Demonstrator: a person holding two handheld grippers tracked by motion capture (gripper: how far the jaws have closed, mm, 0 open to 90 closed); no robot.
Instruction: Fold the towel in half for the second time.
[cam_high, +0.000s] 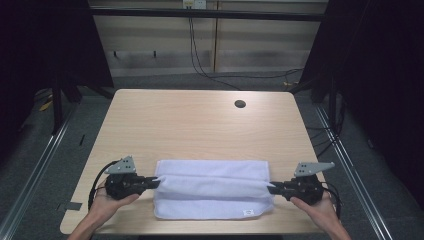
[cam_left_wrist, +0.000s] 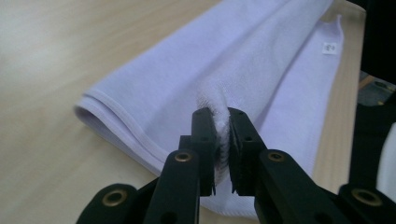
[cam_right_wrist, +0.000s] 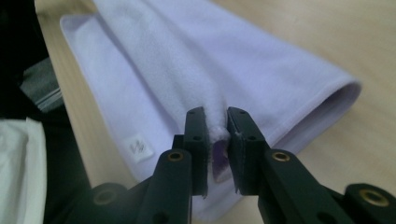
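The left tool (cam_left_wrist: 219, 133) has its jaws nearly together on a pinch of white towel (cam_high: 212, 189), the terry bunched up between the pads. The right tool (cam_right_wrist: 215, 135) also has cloth between its jaws, though they stand a little wider, and whether the pads press hard on it is not clear. In the high view the left tool (cam_high: 156, 182) and right tool (cam_high: 270, 188) sit at the two short ends of the towel, each carried by a hand (cam_high: 107, 202) coming in from the near edge of the desk (cam_high: 200, 125).

The step in hand looks like a fold: the tools carry one long edge of the towel as a raised ridge across the cloth, with a flat layer below it. The far side already shows a rounded fold line; the near strip, with a small label (cam_high: 248, 213), lies uncovered. The next move seems to call for both tools travelling together at the same height and pace, then lowering the held edge evenly so it lands parallel to the other long edge, and only then opening.

The towel lies on the near half of the desk, centred between the hands. Its long axis runs left to right across the desk, short ends pointing at the two tools.
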